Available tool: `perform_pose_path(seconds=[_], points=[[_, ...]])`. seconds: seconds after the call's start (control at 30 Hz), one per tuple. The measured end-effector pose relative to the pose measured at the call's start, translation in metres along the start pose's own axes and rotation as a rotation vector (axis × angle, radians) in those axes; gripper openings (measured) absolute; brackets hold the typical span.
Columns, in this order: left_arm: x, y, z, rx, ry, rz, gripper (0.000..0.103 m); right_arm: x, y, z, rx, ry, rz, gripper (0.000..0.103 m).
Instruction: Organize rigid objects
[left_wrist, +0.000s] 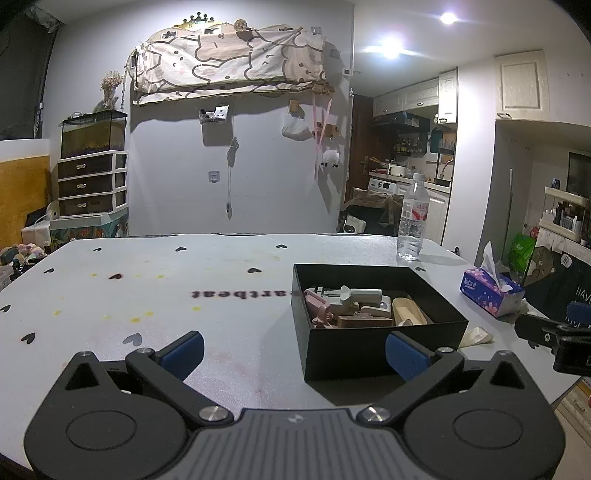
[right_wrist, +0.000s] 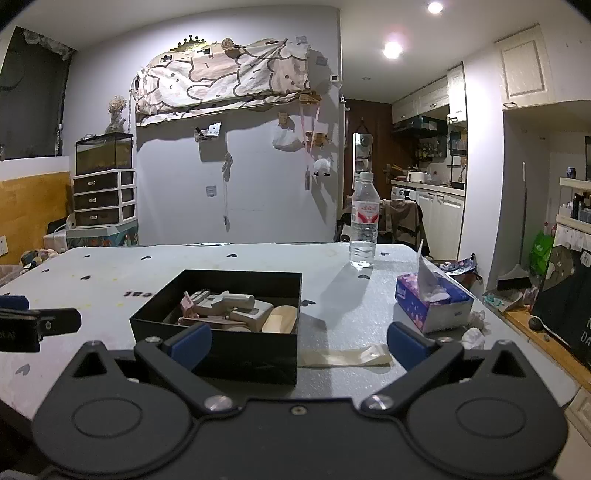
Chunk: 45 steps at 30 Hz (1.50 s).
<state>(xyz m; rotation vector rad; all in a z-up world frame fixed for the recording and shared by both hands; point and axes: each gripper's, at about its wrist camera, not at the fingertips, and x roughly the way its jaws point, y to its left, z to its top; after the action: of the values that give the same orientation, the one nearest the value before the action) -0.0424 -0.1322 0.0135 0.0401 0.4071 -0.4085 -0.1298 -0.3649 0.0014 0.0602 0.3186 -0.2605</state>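
A black open box (left_wrist: 376, 343) (right_wrist: 229, 354) stands on the pale table and holds several small rigid pieces (left_wrist: 351, 306) (right_wrist: 236, 312) in beige, pink and wood tones. My left gripper (left_wrist: 295, 354) hovers open at the table's near edge, its right finger in front of the box's near wall. My right gripper (right_wrist: 299, 345) is also open and holds nothing; its left finger overlaps the box's front. Each gripper shows at the edge of the other's view: the right one (left_wrist: 554, 332), the left one (right_wrist: 33, 325).
A clear water bottle (left_wrist: 412, 218) (right_wrist: 364, 221) stands at the table's far side. A purple tissue box (left_wrist: 491, 291) (right_wrist: 432, 299) sits right of the black box, crumpled tissues (right_wrist: 474, 332) near it. A flat translucent bag (right_wrist: 343, 356) lies beside the box.
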Motion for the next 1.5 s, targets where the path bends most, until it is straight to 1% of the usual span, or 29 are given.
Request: perform_pose_path(seconds=[1.5], points=[[-0.0022,-0.0023,-0.0021,0.004,0.005,-0.001,0.103,0.0012,0.0016,-0.0008,-0.002,0.009,-0.004,0.103]])
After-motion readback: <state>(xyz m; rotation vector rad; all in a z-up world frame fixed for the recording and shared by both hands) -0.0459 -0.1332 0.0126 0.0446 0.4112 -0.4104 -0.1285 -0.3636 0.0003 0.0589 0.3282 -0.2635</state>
